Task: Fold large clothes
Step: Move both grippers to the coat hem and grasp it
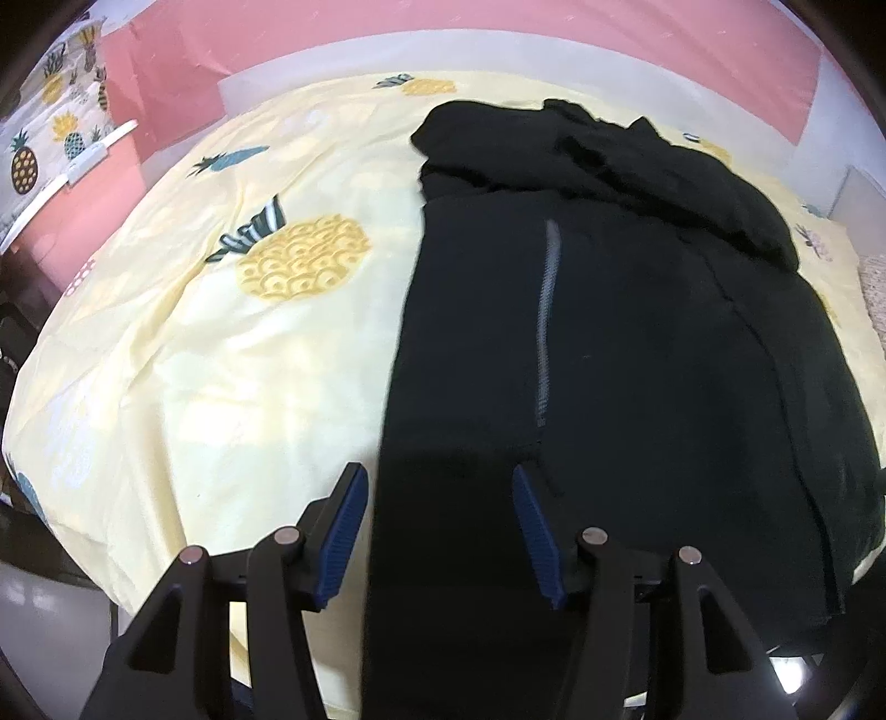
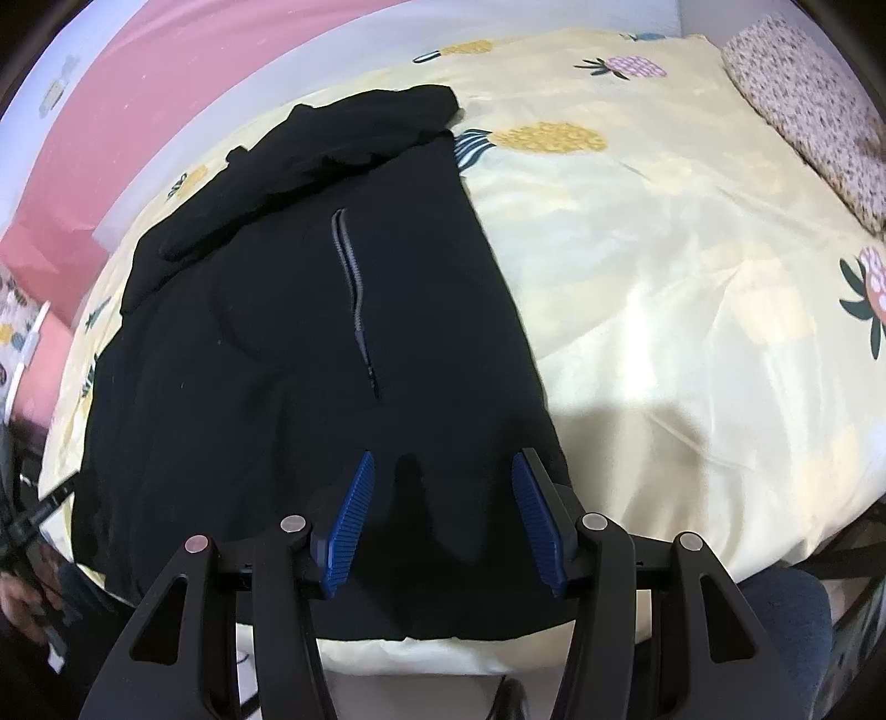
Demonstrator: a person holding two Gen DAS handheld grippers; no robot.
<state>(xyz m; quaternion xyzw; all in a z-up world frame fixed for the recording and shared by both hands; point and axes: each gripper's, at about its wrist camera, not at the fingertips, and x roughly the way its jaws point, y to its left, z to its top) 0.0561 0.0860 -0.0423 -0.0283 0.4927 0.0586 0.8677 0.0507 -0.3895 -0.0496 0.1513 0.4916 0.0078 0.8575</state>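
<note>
**Both grippers over near hem of black garment, jaws apart**

- Black garment [image 1: 637,332] lies flat on a yellow pineapple-print bedsheet [image 1: 221,360], long axis running 6 to 12 o'clock in both wrist views. A grey zipper [image 1: 545,315] runs up its front panel. Far end, around 12 o'clock, is bunched and folded over itself; can't tell sleeve from hood there.
- Left gripper [image 1: 437,526]: jaws apart, blue pads [image 1: 343,537] not pressing on anything. It straddles the garment's left edge: left pad over bare sheet, right pad over black fabric. Fabric sits between the jaws, but no pinch visible.
- Right gripper [image 2: 440,520]: jaws apart, both pads [image 2: 349,526] over the garment's near hem, close to its right edge. Fabric lies below and between them; no pinch visible here either.
- Right wrist view: garment takes the left half of the frame, bare sheet runs 1 to 4 o'clock, a speckled pillow [image 2: 808,111] sits at 1–2 o'clock.
- Pink wall [image 1: 498,39] behind the bed at 12 o'clock in the left wrist view.
- Whether pad tips touch the cloth: can't tell.
</note>
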